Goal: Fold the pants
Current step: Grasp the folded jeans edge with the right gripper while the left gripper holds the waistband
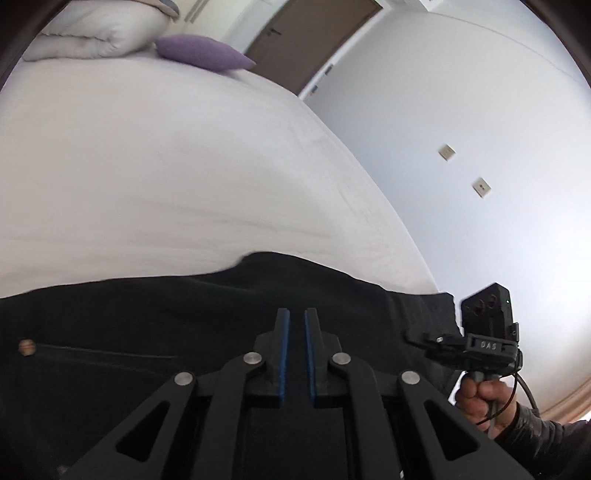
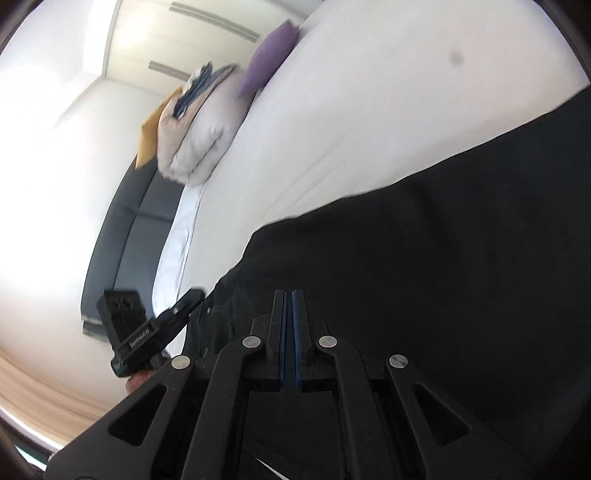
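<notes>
Black pants lie spread on a white bed; they also fill the lower right of the right wrist view. My left gripper hovers over the pants near their upper edge, its blue pads a narrow gap apart with no cloth between them. My right gripper sits over the pants near their left edge, pads almost touching, nothing visibly pinched. The right gripper also shows in the left wrist view, at the pants' right end. The left gripper shows in the right wrist view.
A purple cushion and a folded white duvet lie at the far end of the bed. A dark bed frame runs along the bed's side. A white wall with two sockets stands close beside the bed.
</notes>
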Available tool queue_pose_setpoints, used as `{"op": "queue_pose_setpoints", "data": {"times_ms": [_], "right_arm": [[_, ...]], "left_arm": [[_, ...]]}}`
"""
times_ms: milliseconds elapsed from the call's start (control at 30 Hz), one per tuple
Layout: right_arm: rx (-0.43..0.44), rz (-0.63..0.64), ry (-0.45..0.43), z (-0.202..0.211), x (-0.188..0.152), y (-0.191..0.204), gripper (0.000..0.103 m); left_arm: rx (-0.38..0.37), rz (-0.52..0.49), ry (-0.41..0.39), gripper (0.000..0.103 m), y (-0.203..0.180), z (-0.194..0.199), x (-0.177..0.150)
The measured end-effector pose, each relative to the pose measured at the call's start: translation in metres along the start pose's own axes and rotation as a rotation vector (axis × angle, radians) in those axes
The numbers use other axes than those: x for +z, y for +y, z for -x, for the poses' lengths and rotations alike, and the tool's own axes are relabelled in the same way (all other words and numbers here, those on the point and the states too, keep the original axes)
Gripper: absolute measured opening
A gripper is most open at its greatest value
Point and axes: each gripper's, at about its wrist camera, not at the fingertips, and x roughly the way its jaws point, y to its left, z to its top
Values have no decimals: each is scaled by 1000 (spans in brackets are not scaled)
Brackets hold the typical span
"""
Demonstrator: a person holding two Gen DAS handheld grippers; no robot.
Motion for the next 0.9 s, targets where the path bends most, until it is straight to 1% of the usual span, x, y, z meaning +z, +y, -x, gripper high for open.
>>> {"op": "queue_pose_setpoints", "data": {"times_ms": [33, 67, 100, 133, 167, 200, 233, 300, 333, 367, 433, 467, 500, 533, 567, 600, 633, 667, 700, 733, 800, 867, 900], "right_arm": [[3, 14, 43, -17, 1, 5, 1], [-16, 27, 75, -17, -12, 16, 1], [-30, 26, 109, -28, -11, 15, 1], [-47, 16, 132, -36, -12, 11, 1], [-77, 5, 133, -38, -15, 5, 0], [-80, -15, 122, -36, -14, -1, 0], [-63, -42, 94, -27, -11, -12, 0], [-88, -67, 22, -6, -4, -29, 0], [-103, -88, -19, 4, 3, -39, 0], [-118, -126, -67, 23, 2, -55, 0], [-151, -188, -151, 67, 8, -73, 0], [-184, -213, -205, 88, 11, -84, 0], [-220, -229, -250, 106, 13, -91, 0], [-267, -251, -295, 125, 14, -96, 0], [-299, -276, -333, 146, 11, -97, 0], [-314, -290, -360, 161, 9, -96, 0], [-314, -280, -384, 173, 6, -91, 2], [-300, -254, -390, 178, 3, -84, 2], [-270, -216, -371, 175, -1, -73, 2], [-228, -177, -334, 166, -5, -63, 2], [-136, -106, -223, 131, -15, -42, 2], [-67, -82, -127, 92, -28, -33, 2], [-56, -85, -96, 81, -34, -40, 2]], "left_arm": [[-6, -3, 30, 7, -4, -18, 2], [-10, 7, 64, 7, -3, -35, 5], [-9, 33, 93, 7, 2, -50, 6], [12, 53, 106, 5, 9, -62, 7], [42, 65, 108, 2, 18, -72, 13], [39, 86, 103, 2, 26, -73, 14], [15, 121, 92, 5, 36, -74, 16], [-14, 183, 54, 5, 54, -68, 18], [9, 193, 29, 4, 59, -63, 20], [65, 200, 6, 4, 64, -57, 21], [69, 265, -44, 4, 82, -43, 21], [97, 283, -65, 4, 88, -33, 22], [150, 285, -96, 4, 91, -21, 20], [180, 293, -114, 3, 91, -21, 25], [211, 302, -134, 1, 91, -11, 22], [246, 299, -156, 1, 87, 0, 19], [255, 285, -173, 1, 77, 6, 16], [239, 264, -182, 1, 64, 9, 13], [212, 246, -186, 2, 47, 10, 7], [183, 232, -182, 7, 29, 5, 2], [117, 177, -142, 16, -14, -20, -14], [83, 135, -82, 16, -47, -51, -33], [77, 122, -38, 16, -59, -71, -44]]}}
